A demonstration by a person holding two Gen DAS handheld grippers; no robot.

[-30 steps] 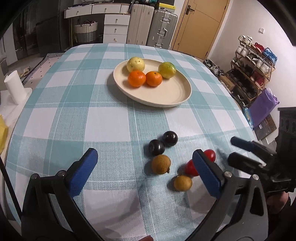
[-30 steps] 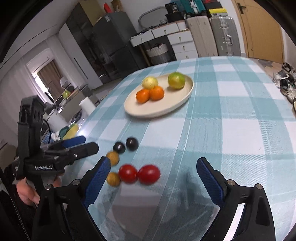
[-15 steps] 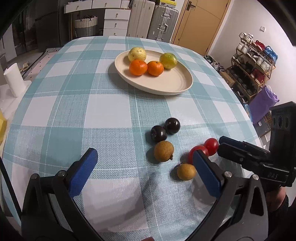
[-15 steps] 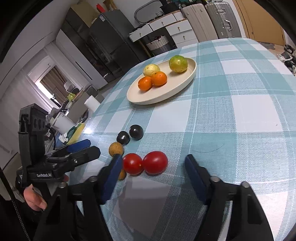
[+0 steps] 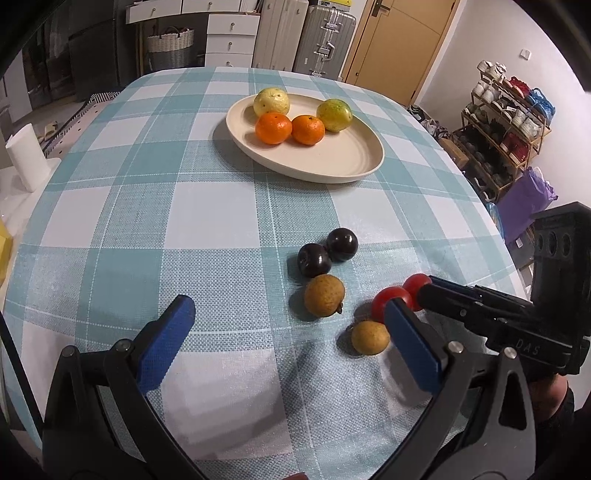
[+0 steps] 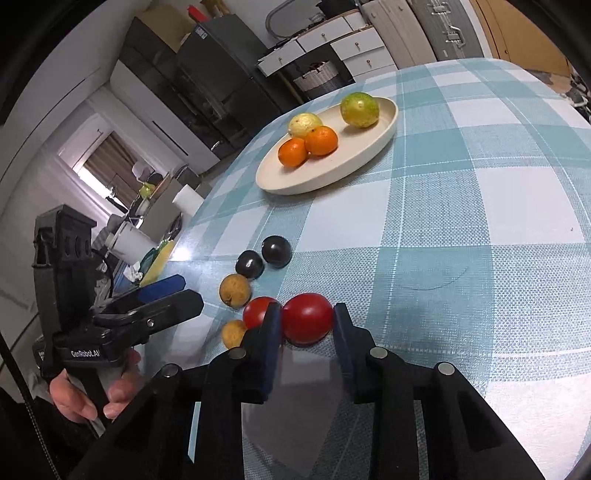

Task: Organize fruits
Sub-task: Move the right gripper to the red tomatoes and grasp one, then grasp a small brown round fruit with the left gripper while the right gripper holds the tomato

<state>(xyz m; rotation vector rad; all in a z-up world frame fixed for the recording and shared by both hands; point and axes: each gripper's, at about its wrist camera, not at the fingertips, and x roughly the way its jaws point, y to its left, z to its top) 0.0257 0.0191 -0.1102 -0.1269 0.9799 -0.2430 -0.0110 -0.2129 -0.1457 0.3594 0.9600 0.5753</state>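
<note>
My right gripper (image 6: pixel 306 321) is shut on a red tomato (image 6: pixel 307 317) that rests on the checked tablecloth; in the left wrist view that gripper (image 5: pixel 428 291) shows at the right. A second red tomato (image 6: pixel 258 312) touches it on the left. Two brown longans (image 5: pixel 324 295) (image 5: pixel 370 337) and two dark plums (image 5: pixel 314 259) (image 5: pixel 342 244) lie close by. A cream plate (image 5: pixel 332 162) farther back holds two oranges (image 5: pixel 273 127) and two yellow-green fruits (image 5: pixel 334 115). My left gripper (image 5: pixel 288 332) is open and empty, hovering low near the longans.
A white paper roll (image 5: pixel 22 157) stands off the table's left side. Suitcases (image 5: pixel 325 40) and drawers (image 5: pixel 231 33) stand behind the table, and a shoe rack (image 5: pixel 509 110) is at the right. The tablecloth's right edge (image 5: pixel 491 229) is near the tomatoes.
My right gripper moved in and closed from wide open onto the right tomato. My left gripper came a little closer to the small fruits and stayed open.
</note>
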